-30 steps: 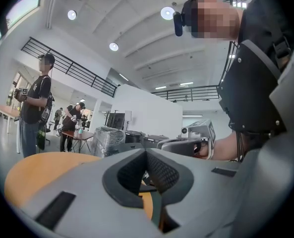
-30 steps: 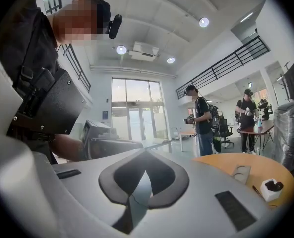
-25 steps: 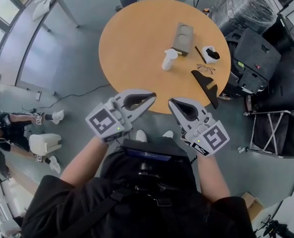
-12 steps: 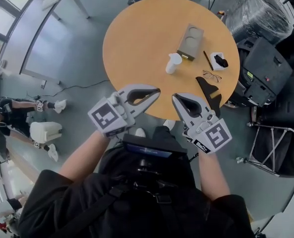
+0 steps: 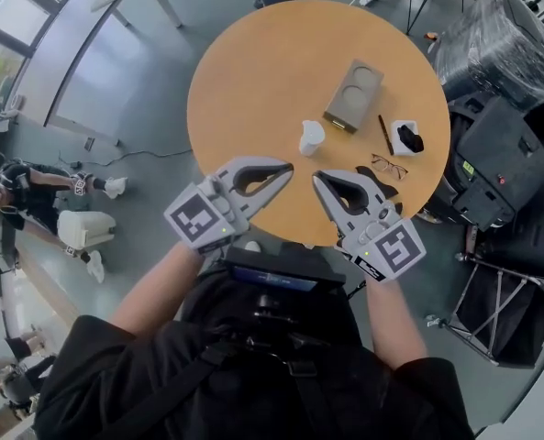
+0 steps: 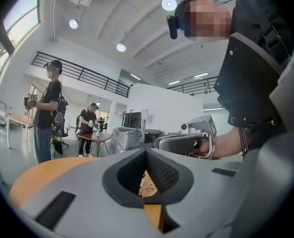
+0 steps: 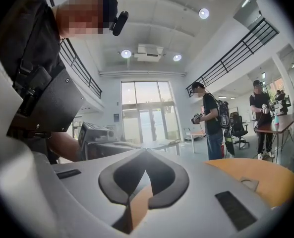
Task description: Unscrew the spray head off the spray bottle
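Note:
The white spray bottle (image 5: pixel 311 137) stands on the round orange table (image 5: pixel 253 71), right of its middle, with its spray head on. Both grippers hover over the table's near edge, short of the bottle and apart from it. My left gripper (image 5: pixel 289 166) is shut with nothing between its jaws. My right gripper (image 5: pixel 316 178) is likewise shut and empty. In the left gripper view the left gripper (image 6: pixel 147 150) points across the table, and the right gripper (image 6: pixel 186 142) shows beside it. In the right gripper view the right gripper (image 7: pixel 146 150) has its jaws closed over the table edge.
Near the bottle lie a grey cardboard cup holder (image 5: pixel 354 96), a pencil (image 5: pixel 384 134), glasses (image 5: pixel 390 164), a small white box (image 5: pixel 405 138) and a black flat piece (image 5: pixel 383 181). Black cases (image 5: pixel 496 159) stand to the right of the table. People (image 6: pixel 47 108) stand further off.
The head camera has moved, so the table and bottle sit slightly lower and nearer in view. Both grippers stay shut, side by side at the near edge.

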The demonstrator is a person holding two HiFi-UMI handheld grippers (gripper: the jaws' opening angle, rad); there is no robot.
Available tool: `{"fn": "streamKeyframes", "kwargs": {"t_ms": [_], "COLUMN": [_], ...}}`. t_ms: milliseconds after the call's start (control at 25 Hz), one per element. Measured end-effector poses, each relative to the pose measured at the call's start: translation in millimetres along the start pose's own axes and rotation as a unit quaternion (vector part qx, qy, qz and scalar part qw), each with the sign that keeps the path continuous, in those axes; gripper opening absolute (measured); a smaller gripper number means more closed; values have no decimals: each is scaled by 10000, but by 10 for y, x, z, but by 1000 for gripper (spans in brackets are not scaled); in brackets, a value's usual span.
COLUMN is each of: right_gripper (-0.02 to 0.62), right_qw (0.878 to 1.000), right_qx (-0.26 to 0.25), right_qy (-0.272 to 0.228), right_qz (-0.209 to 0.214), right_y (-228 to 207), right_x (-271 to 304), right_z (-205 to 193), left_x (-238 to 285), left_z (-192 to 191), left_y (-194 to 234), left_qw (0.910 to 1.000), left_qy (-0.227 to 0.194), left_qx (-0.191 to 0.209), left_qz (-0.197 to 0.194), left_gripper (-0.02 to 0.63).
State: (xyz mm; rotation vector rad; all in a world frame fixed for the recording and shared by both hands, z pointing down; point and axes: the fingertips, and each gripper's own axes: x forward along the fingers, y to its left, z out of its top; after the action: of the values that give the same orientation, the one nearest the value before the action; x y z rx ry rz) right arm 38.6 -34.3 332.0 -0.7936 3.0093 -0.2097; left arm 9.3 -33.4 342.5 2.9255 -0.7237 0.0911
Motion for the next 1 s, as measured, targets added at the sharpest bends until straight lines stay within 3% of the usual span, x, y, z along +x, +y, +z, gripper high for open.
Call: {"fn": "streamKeyframes", "kwargs": {"t_ms": [400,720,1000], "right_gripper": [14,37,75], "right_qw": [9998,9994,9974], "right_qx": [74,171,193], "right_qy": [35,227,321], "right_qz": [170,-173,-618], "right_y": [-640,-891,-1147], "right_x": [-115,121,411], "right_z": [-108,-425,-712], "left_x": [511,570,578], "left_z": [-272,-576,-1033], "left_y": [203,528,991], "left_qw": [9988,9981,9986], "left_qy": [157,262,258], "left_qx": [-12,72,-38], "left_qz": [468,559,459], "left_gripper": [11,12,63]}}
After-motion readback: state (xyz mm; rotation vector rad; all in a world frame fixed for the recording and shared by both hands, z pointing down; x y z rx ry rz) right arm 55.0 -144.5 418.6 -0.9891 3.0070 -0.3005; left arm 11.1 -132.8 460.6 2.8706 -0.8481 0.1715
